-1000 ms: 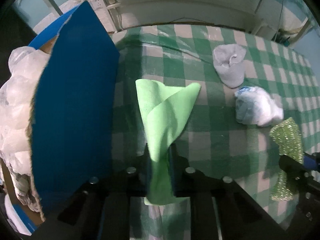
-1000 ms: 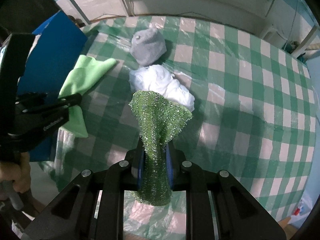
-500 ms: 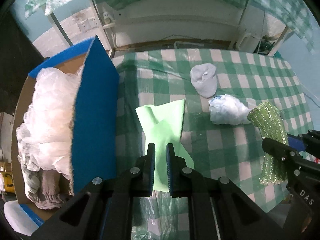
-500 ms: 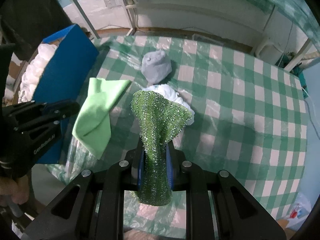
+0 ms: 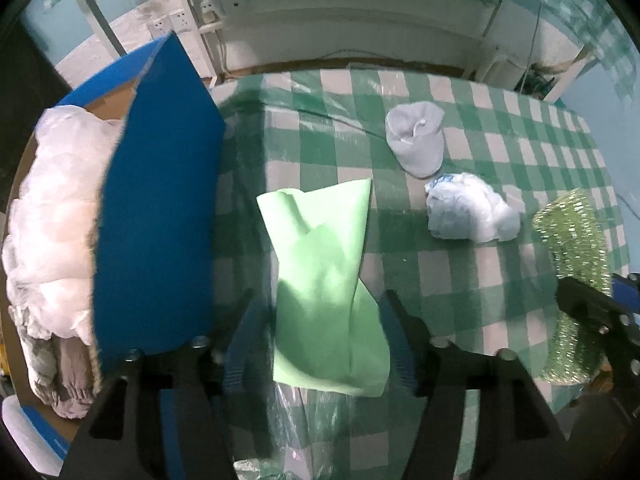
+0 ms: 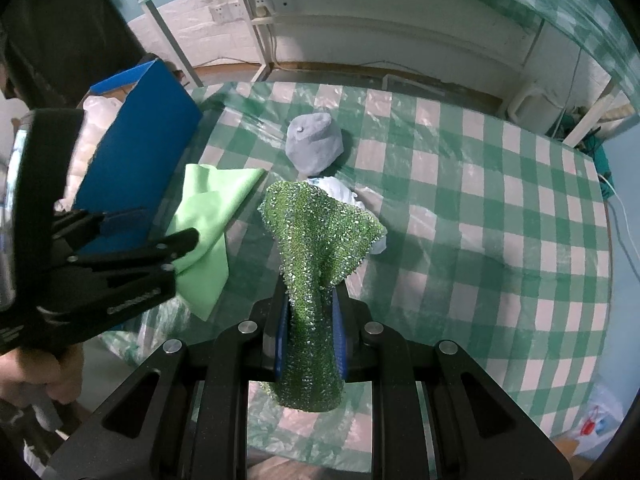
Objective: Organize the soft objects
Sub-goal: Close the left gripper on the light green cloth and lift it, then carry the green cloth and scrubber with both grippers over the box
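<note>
Left gripper (image 5: 322, 332) is hovering over the near-left edge of the checked table (image 5: 472, 280), pointing forward across it; its jaws are standing wide apart with the light green cloth (image 5: 324, 280) sitting between them. Cloth is drooping over the table edge; can't tell whether either finger is touching it. In the right wrist view the left gripper (image 6: 168, 236) is showing at left, with a bit of the person's hand (image 6: 44, 376) gripping its handle at the bottom left, and the same green cloth (image 6: 208, 216) is hanging by its tips.

Right gripper (image 6: 310, 328) is sitting toward the near edge of the table, mid-width, aiming forward, with jaws clamping tight on the glittery green scrub cloth (image 6: 316, 264). That cloth is fanning up and out ahead of the fingers, lifted off the table. From the left wrist view the scrub cloth (image 5: 572, 264) is showing at far right, held by the right gripper.

Grey rolled sock (image 6: 314, 144) is lying on the table further back. White crumpled bag (image 5: 468, 212) is lying just in front of it, partly hidden behind the scrub cloth in the right view. Blue box (image 5: 160, 200) is standing just off the table's left edge, packed with white plastic wrap (image 5: 52, 208).
</note>
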The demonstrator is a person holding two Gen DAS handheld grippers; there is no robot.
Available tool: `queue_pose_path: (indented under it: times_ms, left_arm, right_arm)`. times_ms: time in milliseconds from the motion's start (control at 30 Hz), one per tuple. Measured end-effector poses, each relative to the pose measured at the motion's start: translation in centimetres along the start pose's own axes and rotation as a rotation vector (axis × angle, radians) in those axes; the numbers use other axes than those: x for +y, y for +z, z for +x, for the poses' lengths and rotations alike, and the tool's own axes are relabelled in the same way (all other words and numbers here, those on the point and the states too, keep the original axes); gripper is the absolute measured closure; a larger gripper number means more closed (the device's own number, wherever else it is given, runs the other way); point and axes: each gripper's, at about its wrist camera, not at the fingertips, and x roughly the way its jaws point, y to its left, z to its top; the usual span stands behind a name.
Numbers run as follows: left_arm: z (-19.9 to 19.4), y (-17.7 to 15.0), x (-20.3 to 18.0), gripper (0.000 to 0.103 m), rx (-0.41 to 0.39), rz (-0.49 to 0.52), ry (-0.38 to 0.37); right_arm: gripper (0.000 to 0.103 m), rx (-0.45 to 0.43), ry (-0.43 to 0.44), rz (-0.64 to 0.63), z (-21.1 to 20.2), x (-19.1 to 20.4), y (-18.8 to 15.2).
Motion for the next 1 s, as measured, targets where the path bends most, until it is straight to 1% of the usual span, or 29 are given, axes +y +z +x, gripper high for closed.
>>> queue_pose_path:
  times_ms: [33, 133, 233, 400, 433, 467, 533, 600, 667, 733, 767, 933, 1000]
  left_arm:
    - [0.3, 0.0, -0.1, 0.031, 0.003, 0.004, 0.007]
    - [1.6, 0.0, -0.8, 0.031, 0.020, 0.036, 0.048]
    - [2.7, 0.0, -1.2, 0.031, 0.051, 0.050, 0.056]
    - [3.4, -0.3, -1.4, 0.031, 0.056, 0.055, 0.066]
    - [3.4, -0.3, -1.4, 0.040, 0.054, 0.059, 0.065]
    - [3.4, -0.4, -1.5, 0.044, 0.054, 0.063, 0.065]
    - [3.3, -0.6, -1.4, 0.057, 0.045, 0.075, 0.103]
    - [3.4, -0.9, -1.1, 0.062, 0.035, 0.076, 0.111]
    - [3.2, -1.0, -0.7, 0.070, 0.029, 0.070, 0.112]
    - [2.9, -1.0, -0.4, 0.086, 0.016, 0.070, 0.125]
    - [2.7, -1.1, -0.3, 0.090, 0.013, 0.073, 0.121]
    - [1.8, -1.4, 0.1, 0.098, -0.003, 0.075, 0.099]
    - [1.1, -1.6, 0.1, 0.099, -0.022, 0.088, 0.092]
  right_arm:
    - [0.086, 0.001, 0.000, 0.001, 0.0, 0.0, 0.0]
    - [0.086, 0.005, 0.002, 0.007, 0.3, -0.3, 0.0]
    - [0.086, 0.010, 0.005, 0.012, 0.5, -0.6, 0.0]
    - [0.086, 0.013, 0.011, 0.019, 0.8, -0.7, 0.0]
    - [0.086, 0.015, 0.012, 0.020, 0.9, -0.7, 0.0]
    - [0.086, 0.016, 0.014, 0.020, 1.0, -0.7, 0.1]
    - [0.086, 0.016, 0.017, 0.019, 1.1, -0.7, 0.1]
    - [0.086, 0.017, 0.020, 0.017, 1.2, -0.7, 0.2]
    - [0.086, 0.015, 0.023, 0.014, 1.2, -0.5, 0.4]
    - [0.086, 0.014, 0.026, 0.009, 1.1, -0.4, 0.4]
    - [0.086, 0.013, 0.027, 0.007, 1.1, -0.3, 0.4]
    - [0.086, 0.006, 0.029, -0.008, 0.8, 0.2, 0.5]
    - [0.086, 0.004, 0.028, -0.011, 0.7, 0.4, 0.5]
